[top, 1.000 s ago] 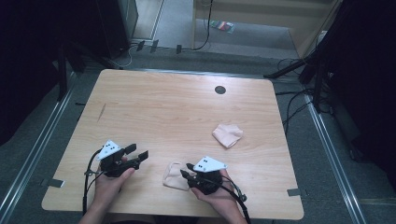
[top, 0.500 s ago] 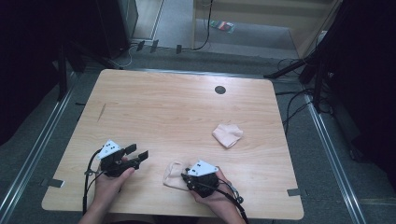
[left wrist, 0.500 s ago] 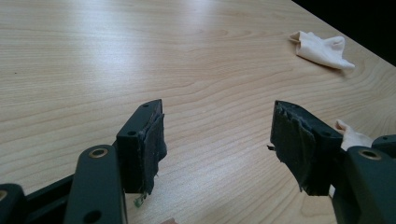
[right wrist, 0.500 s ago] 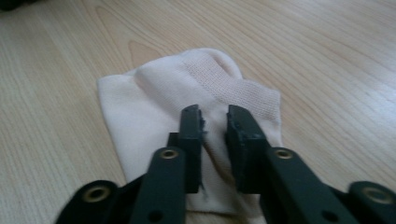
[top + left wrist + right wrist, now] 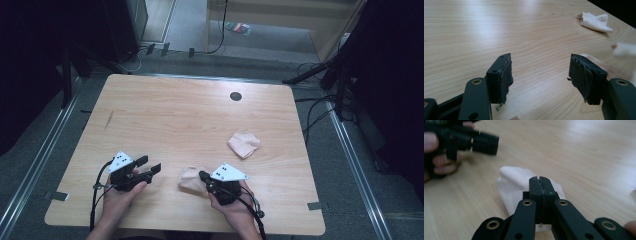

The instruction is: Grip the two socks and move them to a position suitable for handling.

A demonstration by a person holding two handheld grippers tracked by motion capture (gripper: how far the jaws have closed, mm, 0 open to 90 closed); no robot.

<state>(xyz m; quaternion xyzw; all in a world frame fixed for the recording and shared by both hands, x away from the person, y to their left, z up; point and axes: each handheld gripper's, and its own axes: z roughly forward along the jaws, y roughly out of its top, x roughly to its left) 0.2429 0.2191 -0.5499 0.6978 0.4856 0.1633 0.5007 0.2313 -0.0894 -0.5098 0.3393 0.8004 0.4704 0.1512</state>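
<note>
A crumpled peach cloth (image 5: 190, 179) lies on the wooden table (image 5: 200, 115) near its front edge. My right gripper (image 5: 202, 176) is at the cloth's right edge. Its jaws have just been closing, and in the right gripper view the gripper (image 5: 540, 180) is shut on a fold of the cloth (image 5: 511, 182). To the left, my left gripper (image 5: 148, 166) rests low over bare wood. In its own view the left gripper (image 5: 540, 62) stands open with nothing between the jaws. Part of the cloth (image 5: 599, 61) shows behind its right jaw.
A second crumpled cloth (image 5: 243, 144) lies farther back and to the right, also seen at the top right of the left gripper view (image 5: 595, 22). A dark round hole (image 5: 235, 96) is near the table's far edge. Cables run on the floor around the table.
The right gripper's jaws have closed together on the near cloth's edge, and the hand has shifted slightly. The left gripper and the far cloth have not moved.
</note>
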